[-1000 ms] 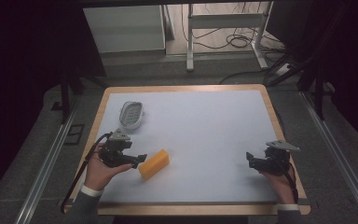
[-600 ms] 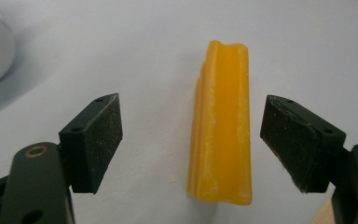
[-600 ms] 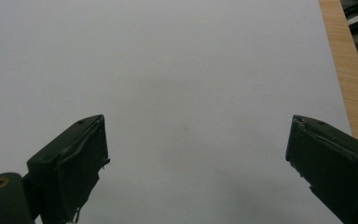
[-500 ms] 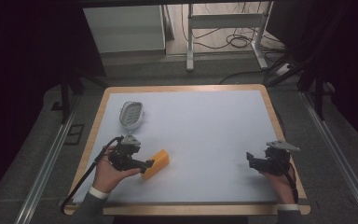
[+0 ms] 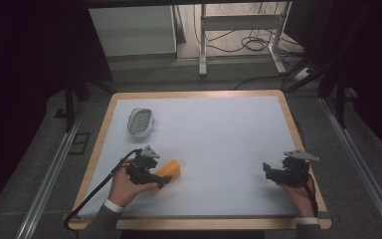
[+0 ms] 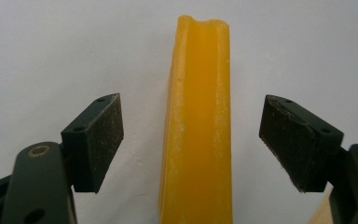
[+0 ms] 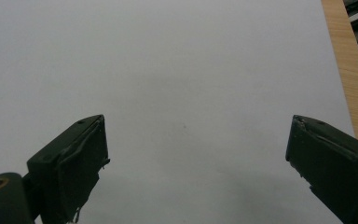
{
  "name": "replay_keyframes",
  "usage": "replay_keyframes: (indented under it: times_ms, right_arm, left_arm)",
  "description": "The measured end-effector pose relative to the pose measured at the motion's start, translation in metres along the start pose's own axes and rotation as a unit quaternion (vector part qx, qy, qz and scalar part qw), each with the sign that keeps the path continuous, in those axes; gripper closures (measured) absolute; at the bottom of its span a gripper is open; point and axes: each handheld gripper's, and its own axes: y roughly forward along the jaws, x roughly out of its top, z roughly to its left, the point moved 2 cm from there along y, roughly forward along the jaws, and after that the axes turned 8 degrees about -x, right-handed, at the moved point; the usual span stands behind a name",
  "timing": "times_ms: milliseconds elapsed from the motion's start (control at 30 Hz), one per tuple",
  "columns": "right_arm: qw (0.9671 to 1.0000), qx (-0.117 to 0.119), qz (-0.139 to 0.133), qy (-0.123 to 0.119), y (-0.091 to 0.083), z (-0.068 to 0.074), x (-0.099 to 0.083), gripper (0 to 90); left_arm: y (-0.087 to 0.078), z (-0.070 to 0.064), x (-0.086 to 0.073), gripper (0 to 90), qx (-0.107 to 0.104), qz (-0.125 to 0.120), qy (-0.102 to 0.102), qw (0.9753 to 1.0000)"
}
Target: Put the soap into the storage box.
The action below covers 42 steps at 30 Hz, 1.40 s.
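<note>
1. Yellow block (image 6: 198, 126): an elongated waxy bar with a shallow groove along its upper face. It is laid flat on the white table surface (image 5: 219, 139), at the near-left part of it, as seen in the high view (image 5: 170, 169).

2. Left gripper (image 6: 191, 140): held in the person's left hand (image 5: 124, 185) at the near-left of the table. Its jaws are spread and set on either side of the block; a gap is seen between each pad and the block, so nothing is pinched.

3. Right gripper (image 7: 196, 163): held in the right hand (image 5: 296, 191) near the right edge, well apart from the block. Its jaws are spread wide over bare white surface, with nothing between them.

4. Grey oval dish (image 5: 140, 121): placed toward the far-left of the table, apart from the block and the left gripper.

5. Wooden border (image 5: 194, 93): seen round the white surface.
</note>
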Motion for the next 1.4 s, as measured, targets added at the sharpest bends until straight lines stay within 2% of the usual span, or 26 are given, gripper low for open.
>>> replay_keyframes:
  times_ms: [233,333,400,533,733,1067,1400]
  right_arm:
    - [1.0,-0.001,0.001,0.001,0.0,0.0,0.0,5.5]
    - [1.0,-0.001,0.002,0.001,0.0,0.0,0.0,5.5]
    - [1.0,0.0,0.002,0.001,0.0,0.0,-0.001,5.5]
    - [1.0,-0.002,0.002,0.002,0.0,-0.001,-0.001,5.5]
    - [1.0,-0.003,0.002,0.002,0.0,-0.003,-0.001,5.5]
    - [1.0,-0.005,0.0,0.004,-0.001,-0.003,0.0,5.6]
    - [1.0,-0.007,-0.002,0.004,-0.002,-0.004,0.0,5.6]
  left_arm:
    - [0.012,0.003,0.002,26.4,-0.004,0.015,-0.017,0.9997]
    - [0.016,0.003,0.004,28.9,0.006,0.028,-0.015,0.9995]
    - [0.019,0.002,0.005,31.7,0.004,0.034,-0.013,0.9993]
    - [0.025,0.003,0.005,40.5,0.017,0.042,-0.018,0.9988]
    - [0.027,0.001,0.004,57.6,0.006,0.052,-0.015,0.9985]
    - [0.021,0.007,0.005,61.1,0.005,0.058,-0.009,0.9983]
    - [0.005,0.013,0.009,61.2,-0.003,0.041,-0.013,0.9991]
